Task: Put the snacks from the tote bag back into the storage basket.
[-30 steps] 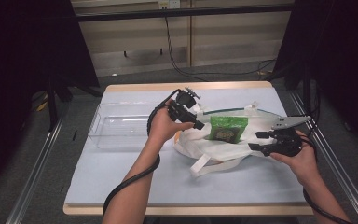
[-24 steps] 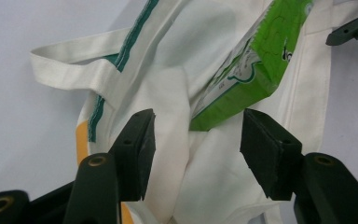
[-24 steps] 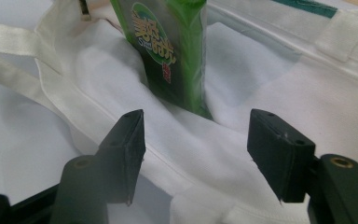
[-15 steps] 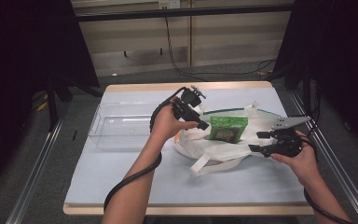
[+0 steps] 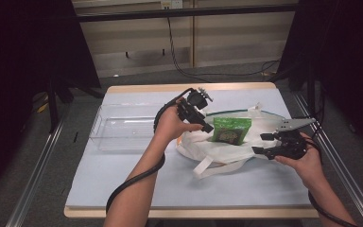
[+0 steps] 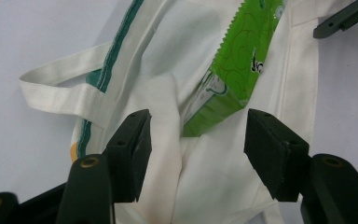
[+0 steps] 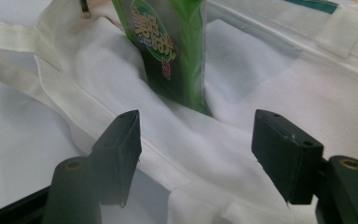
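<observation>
From above, a clear plastic tray [image 5: 123, 130] lies left of the white cloth tote bag [image 5: 227, 151] on the pale blue table [image 5: 123, 179], the green printed packet [image 5: 230, 130] half inside the bag. The left gripper [image 6: 196, 140] has just spread its jaws, nothing between them, above cloth and packet [image 6: 242, 60]. The right gripper [image 7: 196, 140], jaws likewise just widened and empty, faces the glossy packet [image 7: 172, 51] standing in the bag's mouth.

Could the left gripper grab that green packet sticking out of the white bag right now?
Probably yes. The left gripper sits right beside the green packet, its fingers apart and empty, and nothing lies between them; only the white bag wraps the packet's lower end.
</observation>
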`<state>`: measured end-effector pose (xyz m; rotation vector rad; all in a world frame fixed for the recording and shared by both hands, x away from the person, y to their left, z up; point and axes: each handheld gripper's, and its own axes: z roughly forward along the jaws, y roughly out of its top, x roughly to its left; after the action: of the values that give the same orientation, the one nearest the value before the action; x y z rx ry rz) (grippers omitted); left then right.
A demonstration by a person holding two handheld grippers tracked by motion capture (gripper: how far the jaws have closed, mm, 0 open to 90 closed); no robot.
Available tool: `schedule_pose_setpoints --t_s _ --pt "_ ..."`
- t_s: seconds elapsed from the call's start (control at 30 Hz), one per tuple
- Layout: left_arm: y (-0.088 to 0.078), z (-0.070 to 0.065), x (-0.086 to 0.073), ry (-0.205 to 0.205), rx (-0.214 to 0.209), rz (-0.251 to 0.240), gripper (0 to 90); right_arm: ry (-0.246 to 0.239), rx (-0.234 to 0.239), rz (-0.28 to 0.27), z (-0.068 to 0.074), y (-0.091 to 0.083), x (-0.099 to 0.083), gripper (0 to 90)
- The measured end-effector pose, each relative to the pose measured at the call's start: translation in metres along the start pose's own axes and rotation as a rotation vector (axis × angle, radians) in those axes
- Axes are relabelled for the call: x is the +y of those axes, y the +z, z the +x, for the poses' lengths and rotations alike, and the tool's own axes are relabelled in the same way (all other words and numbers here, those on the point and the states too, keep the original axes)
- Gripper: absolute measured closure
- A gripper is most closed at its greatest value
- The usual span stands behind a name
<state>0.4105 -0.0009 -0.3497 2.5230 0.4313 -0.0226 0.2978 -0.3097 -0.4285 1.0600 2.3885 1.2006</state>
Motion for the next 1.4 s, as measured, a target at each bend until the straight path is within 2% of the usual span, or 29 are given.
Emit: schedule_pose_setpoints --t_s 0.1,0.37,0.4,0.93,1.3,1.4 --pt "0.002 -0.003 0.001 0.017 -0.003 0.014 40.9 -0.001 0.000 -0.002 0.000 0.000 0.000 32.4" --pt "0.012 -0.010 0.012 0.041 -0.028 -0.004 40.7 0.000 0.000 -0.004 0.000 -0.001 0.000 32.4" --pt "0.013 -0.010 0.015 0.065 -0.027 0.003 41.1 0.000 0.002 -0.003 0.000 -0.001 0.000 32.4" --pt "0.031 -0.017 0.038 0.138 -0.024 0.017 49.7 -0.001 -0.005 -0.002 -0.002 -0.002 -0.002 32.4" --pt "0.040 -0.022 0.046 0.198 -0.024 0.036 58.8 -0.005 -0.003 -0.002 -0.001 -0.003 -0.002 32.3" --pt "0.040 -0.022 0.046 0.215 -0.019 0.033 67.9 -0.006 -0.003 -0.001 -0.001 -0.003 -0.002 32.3"
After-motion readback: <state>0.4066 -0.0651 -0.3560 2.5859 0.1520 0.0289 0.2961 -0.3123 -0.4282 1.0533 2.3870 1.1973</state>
